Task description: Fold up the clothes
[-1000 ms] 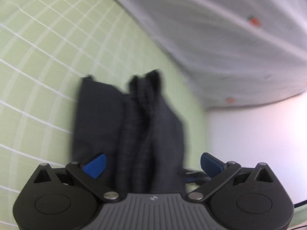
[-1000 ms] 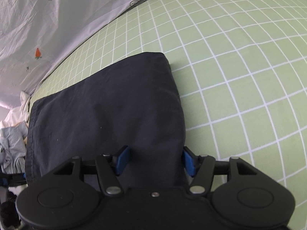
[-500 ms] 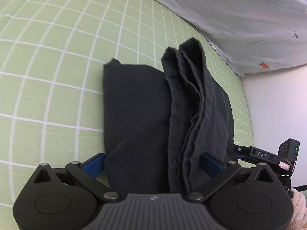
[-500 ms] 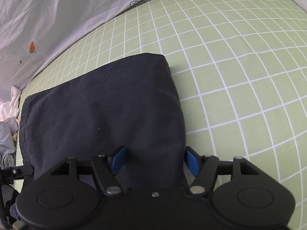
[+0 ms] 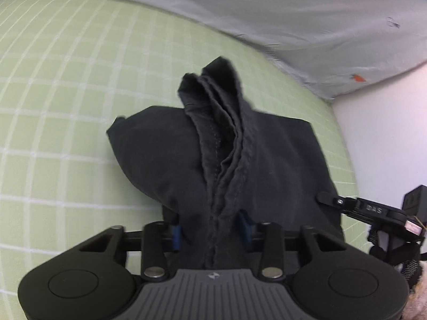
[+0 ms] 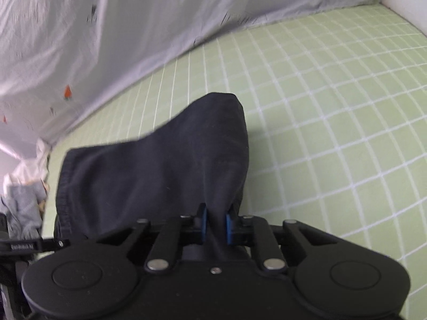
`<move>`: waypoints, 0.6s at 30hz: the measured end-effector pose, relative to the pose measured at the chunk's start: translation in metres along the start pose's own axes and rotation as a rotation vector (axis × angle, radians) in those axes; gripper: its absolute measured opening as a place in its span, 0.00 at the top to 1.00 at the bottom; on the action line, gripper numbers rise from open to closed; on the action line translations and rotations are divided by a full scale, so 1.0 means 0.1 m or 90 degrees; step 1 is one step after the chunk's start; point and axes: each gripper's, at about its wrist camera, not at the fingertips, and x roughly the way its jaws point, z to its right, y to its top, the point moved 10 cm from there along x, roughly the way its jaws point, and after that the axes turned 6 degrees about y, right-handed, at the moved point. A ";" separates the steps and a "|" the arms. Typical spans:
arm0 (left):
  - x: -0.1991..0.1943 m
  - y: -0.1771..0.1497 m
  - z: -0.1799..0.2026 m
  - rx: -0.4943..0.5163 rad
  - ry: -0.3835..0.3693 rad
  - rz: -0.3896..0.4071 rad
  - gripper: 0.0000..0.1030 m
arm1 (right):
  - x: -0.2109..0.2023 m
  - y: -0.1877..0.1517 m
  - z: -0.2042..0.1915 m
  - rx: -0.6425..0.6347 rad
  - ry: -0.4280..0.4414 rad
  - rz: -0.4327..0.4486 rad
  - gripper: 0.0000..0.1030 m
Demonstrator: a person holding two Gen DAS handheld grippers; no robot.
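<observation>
A folded dark navy garment lies on the green grid sheet. My left gripper is shut on its near hemmed edge, where several stacked layers bunch up into a ridge. In the right wrist view the same garment rises off the sheet, pinched at its near fold between the blue pads of my right gripper, which is shut on it. The right gripper's body shows at the right edge of the left wrist view.
The green sheet with white grid lines spreads to the right. A pale grey printed cloth stands along the back edge. Grey and white clothes are piled at the far left. A white wall is at the right.
Both grippers have closed from wide open onto the garment's near edge. The near edge has lifted off the sheet and the fabric bunches upward.
</observation>
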 end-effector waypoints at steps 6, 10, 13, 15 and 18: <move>0.44 0.30 0.95 0.052 -0.033 0.012 0.71 | -0.41 0.65 0.43 -0.011 0.005 0.076 0.86; 1.05 0.70 1.64 0.079 -0.071 -0.002 0.71 | -0.62 1.25 1.02 -0.015 -0.012 0.122 0.86; 1.54 1.07 2.17 0.104 -0.095 -0.008 0.71 | -0.75 1.77 1.54 -0.028 -0.034 0.154 0.86; 1.87 1.32 2.52 0.127 -0.105 -0.007 0.71 | -0.78 2.13 1.91 -0.038 -0.055 0.170 0.86; 2.37 1.69 2.95 0.162 -0.102 0.004 0.70 | -0.68 2.62 2.41 -0.089 -0.124 0.173 0.87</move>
